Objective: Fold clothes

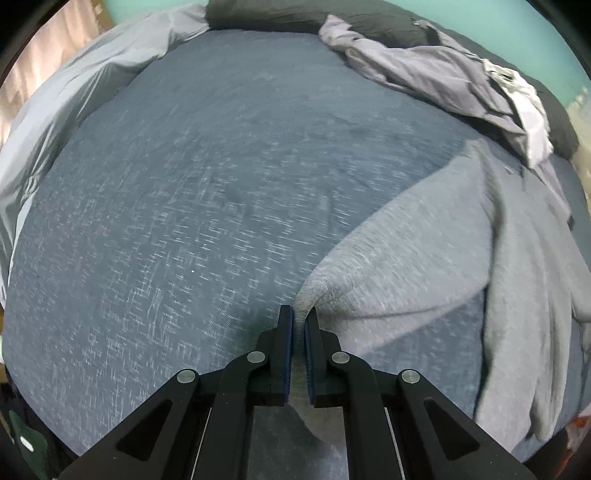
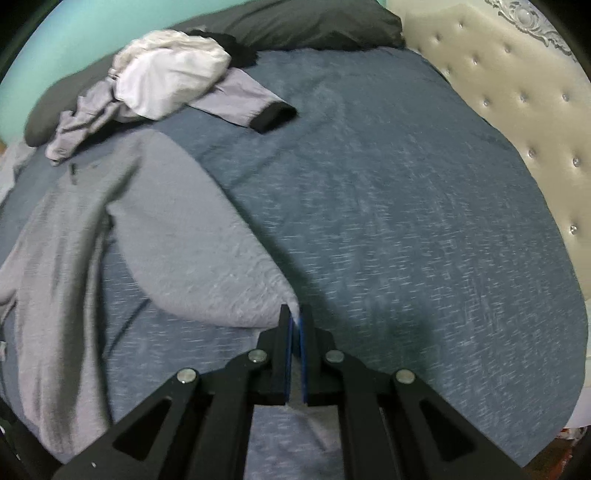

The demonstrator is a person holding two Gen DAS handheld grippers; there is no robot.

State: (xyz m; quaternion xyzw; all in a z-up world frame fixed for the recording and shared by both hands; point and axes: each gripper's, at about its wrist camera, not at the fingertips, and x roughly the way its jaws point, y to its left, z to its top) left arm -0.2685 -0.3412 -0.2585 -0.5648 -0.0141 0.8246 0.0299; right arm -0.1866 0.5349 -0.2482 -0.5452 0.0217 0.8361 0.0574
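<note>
A soft, matt grey knit sweatshirt [image 1: 417,240] is lying on a coarse heathered blue woven bedspread [image 1: 207,192]; a glossy cream tufted leather-look headboard [image 2: 517,92] is gleaming.

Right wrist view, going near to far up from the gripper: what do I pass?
Right gripper pinching the grey garment → blue bedspread → black-cuffed lilac sleeve → dark pillow.

Left gripper [image 1: 299,317] and right gripper [image 2: 295,314] both clamped on cloth.

Open blue bedspread [image 2: 406,221] ahead; clothes heap [image 2: 162,85] far back
</note>
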